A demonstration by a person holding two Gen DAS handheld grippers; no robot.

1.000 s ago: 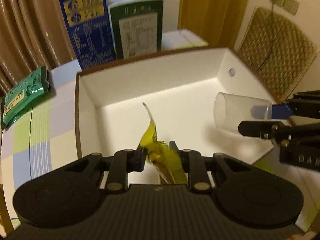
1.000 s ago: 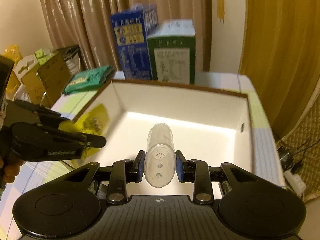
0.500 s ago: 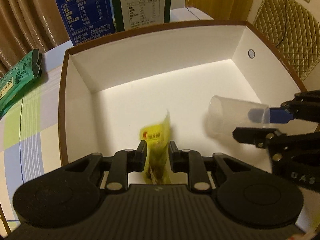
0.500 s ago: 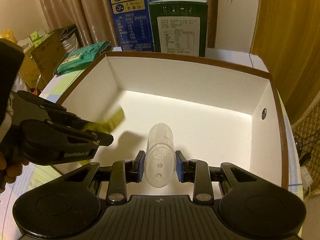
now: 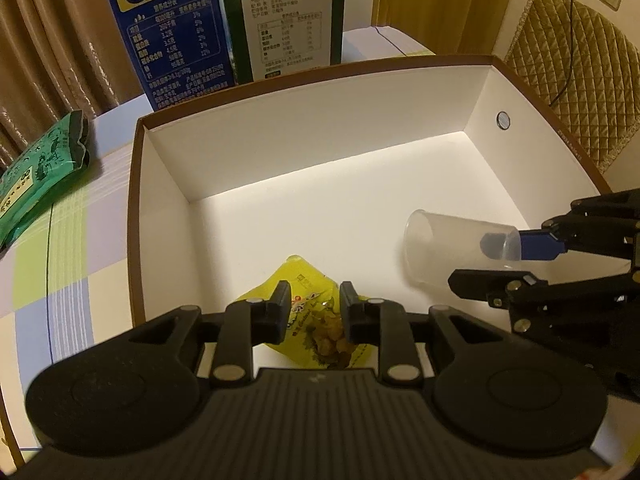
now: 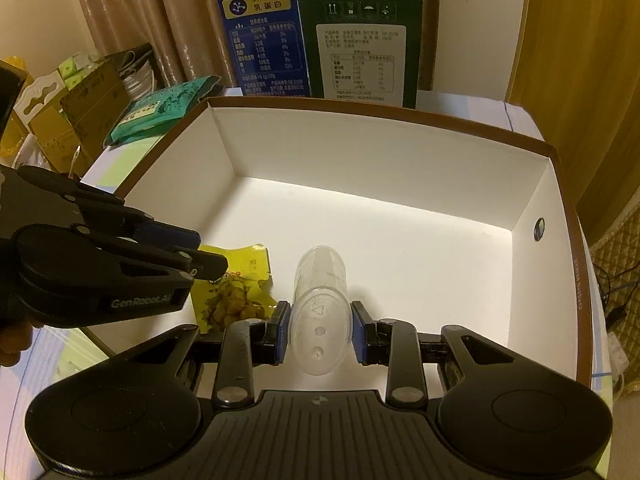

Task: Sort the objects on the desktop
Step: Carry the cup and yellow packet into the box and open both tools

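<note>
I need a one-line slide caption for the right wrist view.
Right hand-held gripper holds a clear plastic cup over the white box, beside a yellow snack packet.

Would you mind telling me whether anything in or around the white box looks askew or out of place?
Nothing looks spilled or damaged. The clear plastic cup lies on its side, but only because the right gripper holds it that way over the white box. The yellow snack packet lies inside, slightly crumpled.

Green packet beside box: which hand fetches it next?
Left gripper, probably: green packet lies on its side; its yellow packet rests on the box floor, while the right gripper grips the cup.
</note>
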